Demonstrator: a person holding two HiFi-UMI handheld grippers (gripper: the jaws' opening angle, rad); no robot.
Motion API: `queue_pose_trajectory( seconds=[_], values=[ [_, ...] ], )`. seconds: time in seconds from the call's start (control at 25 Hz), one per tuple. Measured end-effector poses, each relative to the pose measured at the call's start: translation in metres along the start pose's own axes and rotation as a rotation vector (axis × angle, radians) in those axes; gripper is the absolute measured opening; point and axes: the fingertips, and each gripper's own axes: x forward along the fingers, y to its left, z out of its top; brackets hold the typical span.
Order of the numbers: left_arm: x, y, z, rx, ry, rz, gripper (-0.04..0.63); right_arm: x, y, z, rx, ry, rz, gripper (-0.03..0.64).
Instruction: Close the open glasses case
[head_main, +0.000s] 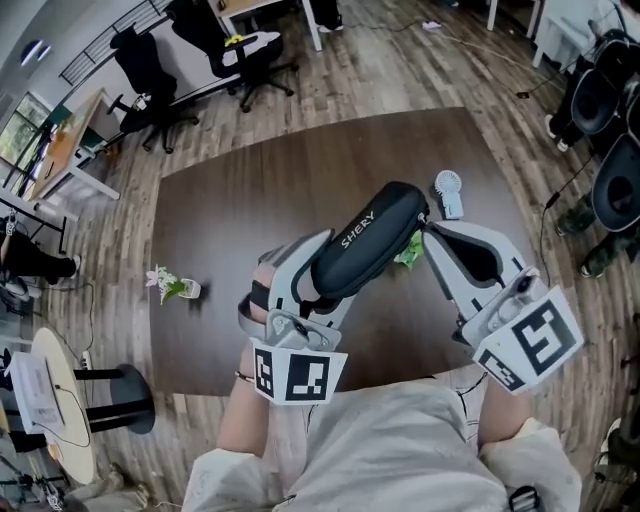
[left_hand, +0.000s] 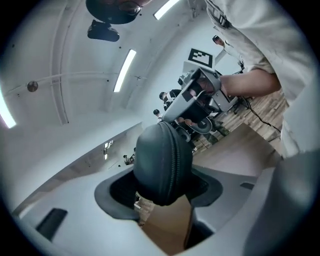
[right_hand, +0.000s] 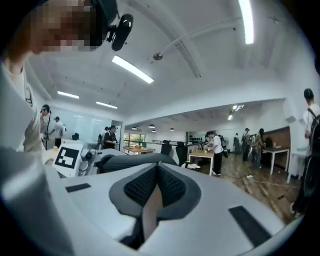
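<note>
Glasses case (head_main: 368, 243) held above table (head_main: 222, 225), clamped in left gripper (left_hand: 164, 197); right gripper (right_hand: 157, 186) closed, empty, beside case end

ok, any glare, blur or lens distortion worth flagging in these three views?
Head view: sharp, evenly lit, faint sheen on the glasses case, edges bent by the wide lens. Left gripper view: fisheye, black corners, ceiling lights blown out, case in focus. Right gripper view: same fisheye and bright lights, mosaic patch top left, room behind fairly sharp.

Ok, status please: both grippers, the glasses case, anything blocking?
Left gripper shut on glasses case, lifted off table. Right gripper shut, tip at case's end. Nothing blocking.
</note>
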Motion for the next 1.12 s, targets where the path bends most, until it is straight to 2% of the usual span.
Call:
queue_pose_trajectory(
  seconds=[0.08,0.16,0.4,0.56,0.64,0.76,0.92,1.04,1.12],
  values=[
    [0.0,-0.002,-0.004,0.025,0.046,-0.004,0.255,0.001,0.005,-0.003,-0.069,0.04,-0.017,0.008],
    [0.001,-0.004,-0.009,0.036,0.085,-0.012,0.255,0.003,0.015,-0.007,-0.095,0.075,0.003,0.009],
    [0.004,-0.008,-0.027,0.038,0.176,-0.022,0.255,0.013,0.041,-0.018,-0.096,0.119,0.099,0.014],
    [0.003,-0.012,-0.042,0.052,0.239,-0.034,0.253,0.017,0.067,-0.023,-0.065,0.12,0.202,0.011],
    [0.002,-0.012,-0.047,0.056,0.254,-0.033,0.253,0.021,0.076,-0.026,-0.077,0.14,0.224,0.009],
    [0.0,-0.011,-0.047,0.059,0.261,-0.023,0.252,0.026,0.073,-0.034,-0.096,0.175,0.193,0.006],
    [-0.004,-0.008,-0.051,0.049,0.263,-0.015,0.252,0.031,0.08,-0.032,-0.008,0.138,0.255,0.003],
    [-0.007,-0.007,-0.058,0.079,0.291,-0.011,0.252,0.037,0.081,-0.042,-0.066,0.186,0.229,0.003],
    [-0.008,-0.009,-0.061,0.086,0.299,-0.023,0.252,0.038,0.079,-0.047,-0.037,0.182,0.24,0.005]
  ],
)
